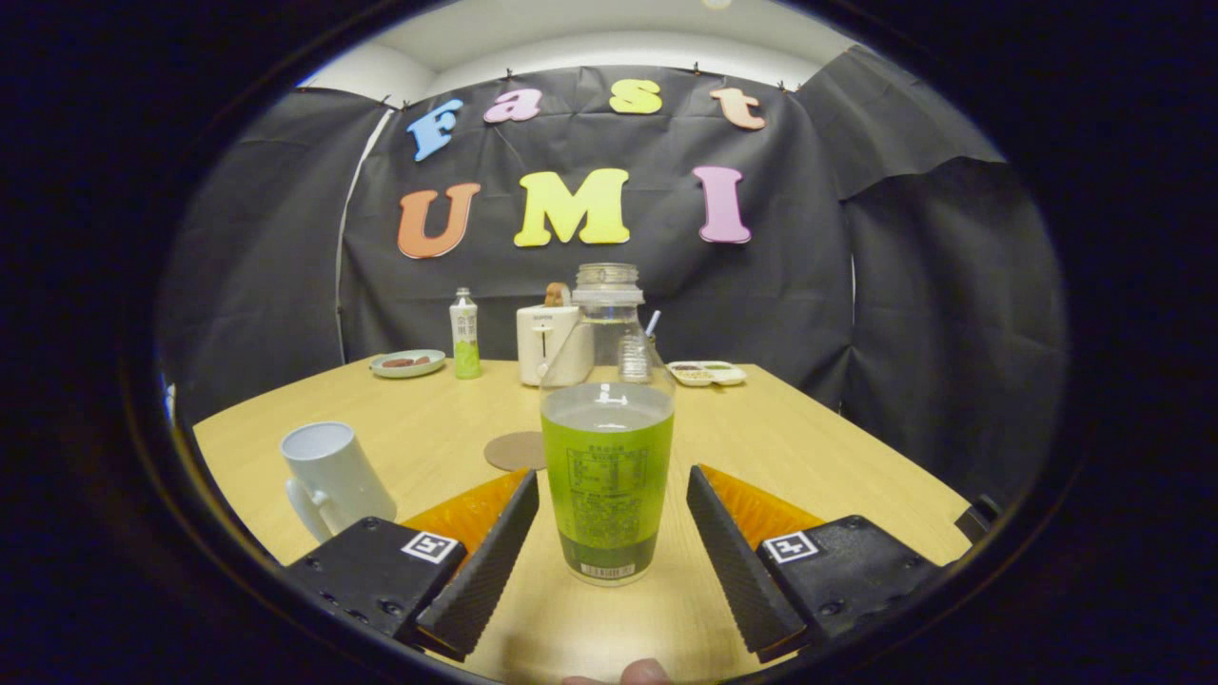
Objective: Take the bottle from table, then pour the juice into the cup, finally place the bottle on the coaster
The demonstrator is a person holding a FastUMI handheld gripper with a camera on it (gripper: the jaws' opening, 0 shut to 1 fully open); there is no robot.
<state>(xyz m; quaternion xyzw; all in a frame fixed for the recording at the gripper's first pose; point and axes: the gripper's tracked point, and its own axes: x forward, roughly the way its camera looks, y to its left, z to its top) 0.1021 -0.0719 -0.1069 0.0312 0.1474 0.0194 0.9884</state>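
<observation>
A clear bottle (607,447) with a green label and no cap stands upright on the wooden table (809,447), holding juice up to the label's top. It sits between the two fingers of my gripper (612,509), which is open with a gap on each side of the bottle. A white cup (333,479) with a handle stands to the left of the left finger. A round brown coaster (517,451) lies flat just beyond the left fingertip, partly hidden behind the bottle.
At the table's far edge stand a small green-and-white bottle (464,334), a plate (408,362) with food, a white toaster (553,343), a small clear jar (634,357) and a white divided dish (707,372). Black cloth walls close the booth behind.
</observation>
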